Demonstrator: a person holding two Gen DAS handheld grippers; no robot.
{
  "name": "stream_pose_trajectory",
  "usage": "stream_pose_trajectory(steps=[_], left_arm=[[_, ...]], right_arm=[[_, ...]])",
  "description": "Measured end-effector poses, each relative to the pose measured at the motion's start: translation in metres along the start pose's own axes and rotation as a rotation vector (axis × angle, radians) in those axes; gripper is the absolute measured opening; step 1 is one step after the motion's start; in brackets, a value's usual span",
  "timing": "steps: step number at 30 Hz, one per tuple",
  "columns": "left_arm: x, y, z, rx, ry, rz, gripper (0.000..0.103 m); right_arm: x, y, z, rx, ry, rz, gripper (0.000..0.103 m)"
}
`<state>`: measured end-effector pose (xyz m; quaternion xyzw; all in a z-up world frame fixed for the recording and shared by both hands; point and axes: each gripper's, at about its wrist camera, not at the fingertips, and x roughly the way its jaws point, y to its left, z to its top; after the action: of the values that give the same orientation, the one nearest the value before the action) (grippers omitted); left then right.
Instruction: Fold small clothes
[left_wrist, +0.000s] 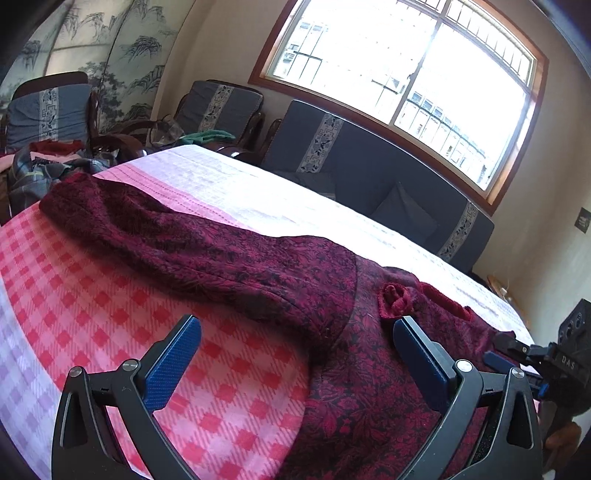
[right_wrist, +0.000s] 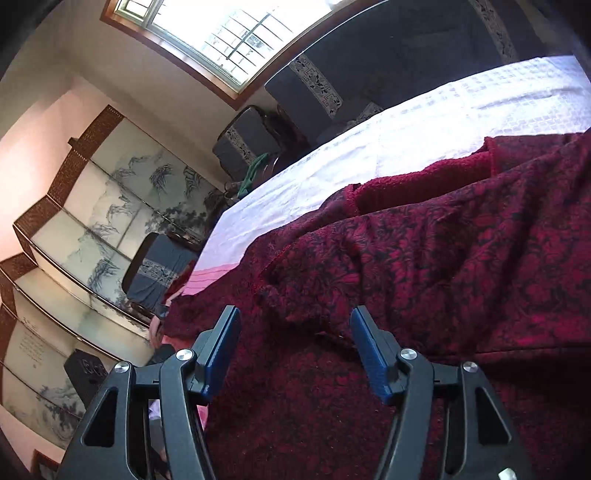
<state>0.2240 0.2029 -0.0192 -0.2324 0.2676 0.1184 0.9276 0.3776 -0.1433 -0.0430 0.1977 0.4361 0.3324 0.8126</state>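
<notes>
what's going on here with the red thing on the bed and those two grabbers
A person is folding a dark red patterned garment that lies on a pink checked cover, using a hand-held gripper in each hand. The left gripper is open above the garment's near edge, gripping nothing. The right gripper is also open over the cloth, with nothing pinched between its pads. One sleeve lies stretched out across the cover, so the folding does not look finished.

Big barred window (left_wrist: 406, 70) blazing with daylight, dark sofa (left_wrist: 369, 177) beneath it, painted landscape screen (right_wrist: 110, 206) standing along the wall.
</notes>
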Motion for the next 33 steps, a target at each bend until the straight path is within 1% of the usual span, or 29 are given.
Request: stream_pose_trajectory(steps=[1,2,4,5,6,7,8,10,11,14,15,16,17,19,21,22,23,25,26,28,29,31,33], left_arm=[[-0.003,0.012,0.007,-0.008,0.003,0.021,0.103],[-0.005,0.026,0.015,-0.025,0.003,0.034,0.103],[-0.007,0.059,0.033,-0.075,0.007,0.068,0.102],[-0.007,0.079,0.043,-0.118,0.011,0.081,0.102],[-0.007,0.101,0.052,-0.168,0.007,0.079,0.102],[-0.005,0.122,0.059,-0.214,0.007,0.063,0.102],[0.001,0.142,0.067,-0.253,0.031,0.062,0.102],[0.013,0.182,0.079,-0.329,0.106,0.074,0.102],[0.018,0.201,0.082,-0.366,0.132,0.067,0.099],[0.03,0.248,0.087,-0.484,0.163,0.056,0.097],[0.034,0.259,0.088,-0.507,0.178,0.067,0.095],[0.035,0.266,0.093,-0.512,0.16,0.051,0.095],[0.039,0.27,0.096,-0.514,0.169,0.049,0.095],[0.048,0.274,0.103,-0.511,0.182,0.034,0.094],[0.057,0.271,0.11,-0.486,0.187,0.048,0.094],[0.061,0.268,0.113,-0.47,0.185,0.054,0.09],[0.067,0.265,0.115,-0.445,0.194,0.065,0.062],[0.084,0.26,0.115,-0.401,0.273,0.108,0.012],[0.083,0.258,0.116,-0.405,0.252,0.124,0.012],[0.073,0.241,0.123,-0.386,0.197,0.121,0.012],[0.062,0.227,0.128,-0.372,0.154,0.095,0.012],[0.039,0.188,0.142,-0.325,0.083,0.02,0.012],[0.017,0.134,0.156,-0.226,0.039,-0.049,0.012]], right_arm=[[-0.008,0.0,-0.003,-0.051,-0.008,-0.061,0.06],[-0.015,0.0,-0.003,-0.091,-0.018,-0.103,0.06],[-0.027,-0.006,-0.007,-0.133,-0.032,-0.15,0.06],[-0.031,-0.01,-0.008,-0.147,-0.036,-0.175,0.06],[-0.034,-0.014,-0.01,-0.156,-0.041,-0.199,0.06],[-0.036,-0.018,-0.012,-0.157,-0.043,-0.213,0.06],[-0.037,-0.024,-0.012,-0.149,-0.041,-0.215,0.06],[-0.037,-0.032,-0.015,-0.127,-0.037,-0.214,0.06],[-0.037,-0.033,-0.016,-0.122,-0.036,-0.217,0.06],[-0.034,-0.035,-0.018,-0.116,-0.036,-0.214,0.06],[-0.032,-0.032,-0.019,-0.118,-0.037,-0.217,0.06],[-0.031,-0.033,-0.019,-0.119,-0.034,-0.22,0.06],[-0.03,-0.033,-0.02,-0.119,-0.03,-0.223,0.06],[-0.028,-0.034,-0.022,-0.116,-0.026,-0.225,0.06],[-0.028,-0.035,-0.023,-0.11,-0.024,-0.228,0.06],[-0.028,-0.037,-0.024,-0.104,-0.024,-0.228,0.06],[-0.027,-0.036,-0.025,-0.1,-0.025,-0.226,0.06],[-0.028,-0.037,-0.026,-0.097,-0.03,-0.224,0.06],[-0.028,-0.037,-0.027,-0.095,-0.033,-0.221,0.06],[-0.029,-0.038,-0.027,-0.088,-0.037,-0.214,0.06],[-0.03,-0.039,-0.027,-0.084,-0.041,-0.209,0.06],[-0.036,-0.04,-0.028,-0.073,-0.062,-0.199,0.06],[-0.045,-0.043,-0.027,-0.054,-0.091,-0.183,0.06]])
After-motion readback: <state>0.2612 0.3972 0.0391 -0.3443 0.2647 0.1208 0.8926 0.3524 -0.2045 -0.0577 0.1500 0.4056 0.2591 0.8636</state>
